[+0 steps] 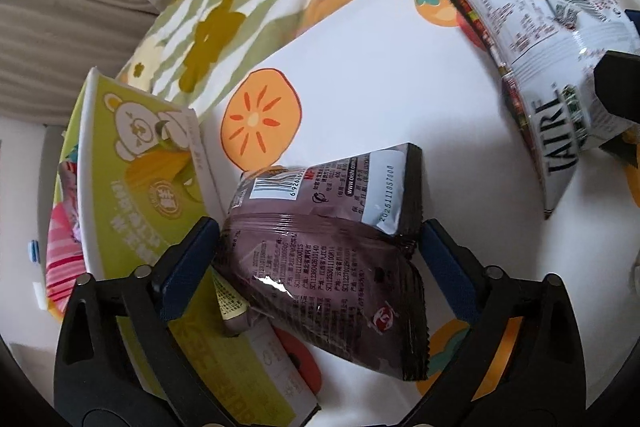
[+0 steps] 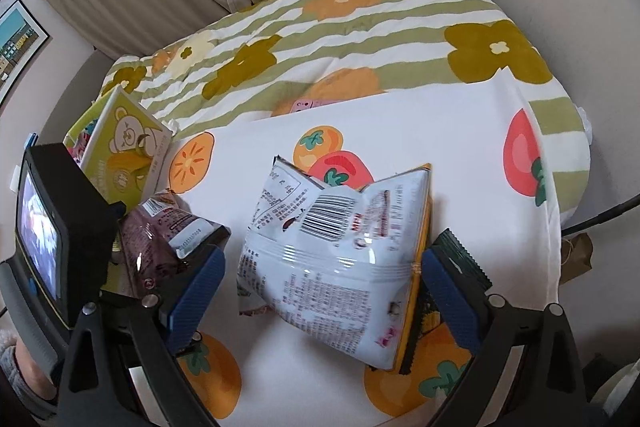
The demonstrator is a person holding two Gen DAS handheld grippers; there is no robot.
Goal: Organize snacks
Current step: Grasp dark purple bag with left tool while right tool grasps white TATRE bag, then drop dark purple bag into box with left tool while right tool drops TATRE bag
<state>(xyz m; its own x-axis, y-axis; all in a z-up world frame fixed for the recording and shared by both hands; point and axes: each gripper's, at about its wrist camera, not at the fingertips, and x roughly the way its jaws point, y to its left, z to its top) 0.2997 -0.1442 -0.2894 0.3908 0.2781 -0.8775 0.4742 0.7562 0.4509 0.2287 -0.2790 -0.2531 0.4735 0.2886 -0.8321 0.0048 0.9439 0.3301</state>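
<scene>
left wrist, green box (image 1: pixel 132 179) holding pink packets (image 1: pixel 60 247)

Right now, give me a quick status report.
Left gripper shut on brown bag. Right gripper shut on white bag. Green box beside brown bag.

The right tool (image 2: pixel 322 279) grips a white snack bag (image 2: pixel 336 259) above the fruit-print cloth (image 2: pixel 440 163).

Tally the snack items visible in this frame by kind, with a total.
Sealed foil snack bags: 2, a brown foil bag and a white foil bag.
Green cardboard snack boxes with a bear print: 1.
Dark green serrated-edge packets: 1.
Total: 4
</scene>
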